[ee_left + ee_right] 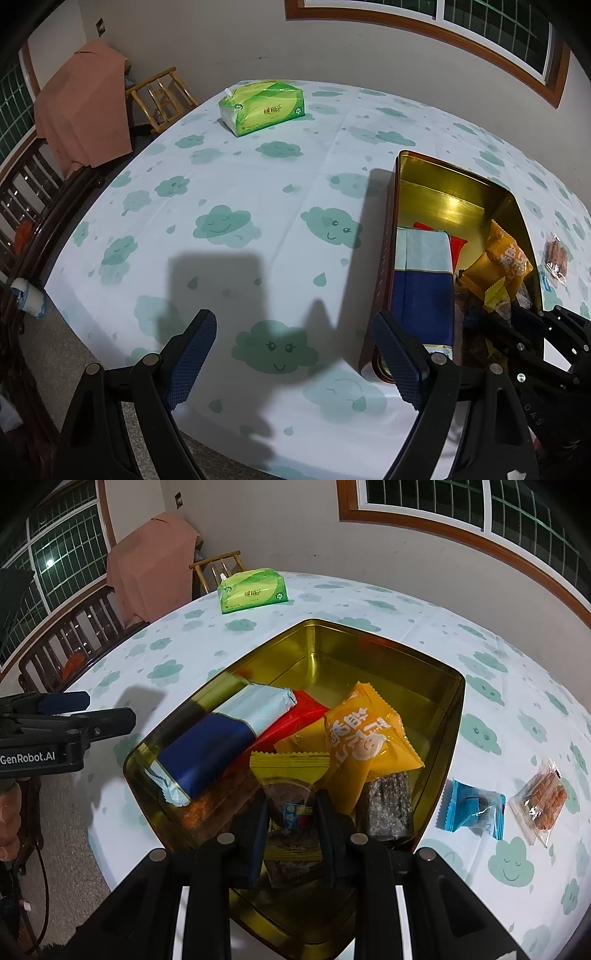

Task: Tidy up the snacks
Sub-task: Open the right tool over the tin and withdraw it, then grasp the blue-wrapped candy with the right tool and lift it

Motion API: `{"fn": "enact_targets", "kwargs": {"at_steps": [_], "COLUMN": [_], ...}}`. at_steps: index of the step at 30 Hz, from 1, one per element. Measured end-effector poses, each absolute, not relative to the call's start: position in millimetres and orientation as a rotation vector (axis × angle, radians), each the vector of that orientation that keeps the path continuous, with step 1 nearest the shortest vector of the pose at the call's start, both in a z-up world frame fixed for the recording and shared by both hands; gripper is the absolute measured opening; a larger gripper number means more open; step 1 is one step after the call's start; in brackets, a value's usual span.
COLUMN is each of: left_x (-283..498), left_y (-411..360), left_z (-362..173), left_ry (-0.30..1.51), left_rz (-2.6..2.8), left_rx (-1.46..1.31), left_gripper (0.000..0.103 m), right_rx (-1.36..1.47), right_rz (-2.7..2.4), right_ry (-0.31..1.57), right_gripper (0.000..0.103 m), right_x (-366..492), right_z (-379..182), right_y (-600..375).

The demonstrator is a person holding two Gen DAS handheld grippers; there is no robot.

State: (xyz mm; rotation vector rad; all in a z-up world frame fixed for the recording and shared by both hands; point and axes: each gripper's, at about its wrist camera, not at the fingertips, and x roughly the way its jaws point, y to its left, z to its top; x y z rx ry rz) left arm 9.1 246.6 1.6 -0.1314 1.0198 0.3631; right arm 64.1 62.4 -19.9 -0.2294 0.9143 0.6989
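Right wrist: tissue pack [252, 590] beyond tin [448, 738].

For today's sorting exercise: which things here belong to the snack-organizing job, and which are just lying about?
Part of the job:
gold tin
orange packet
blue-and-white packet
yellow-topped snack between the right gripper jaws
blue packet
clear packet

Lying about:
green tissue pack
pink cloth
wooden chair

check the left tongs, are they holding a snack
No, the left tongs stand open over bare tablecloth beside the tin.
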Motion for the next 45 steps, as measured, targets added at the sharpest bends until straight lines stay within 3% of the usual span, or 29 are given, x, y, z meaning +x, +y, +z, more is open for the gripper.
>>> {"fn": "enact_targets", "kwargs": {"at_steps": [6, 10, 13, 29, 45], "left_x": [9, 8, 7, 3, 6], "left_y": [246, 244, 242, 237, 229], "left_z": [2, 3, 4, 8, 8], "left_ry": [1.021, 1.02, 1.018, 1.021, 1.035], "left_rz": [0.364, 0.361, 0.36, 0.359, 0.361], "left_rx": [-0.132, -0.132, -0.131, -0.14, -0.131], "left_gripper": [0.084, 0.084, 0.084, 0.084, 0.084], "right_rx": [-0.233, -0.22, -0.206, -0.195, -0.166], "right_rz": [0.7, 0.713, 0.732, 0.664, 0.51], "right_ry": [0.909, 0.915, 0.906, 0.848, 0.956], "right_gripper": [0.027, 0.04, 0.042, 0.042, 0.042], "right_x": [62, 63, 62, 83, 125], "right_z": [-19, -18, -13, 21, -27], "right_y": [63, 61, 58, -16, -53]}}
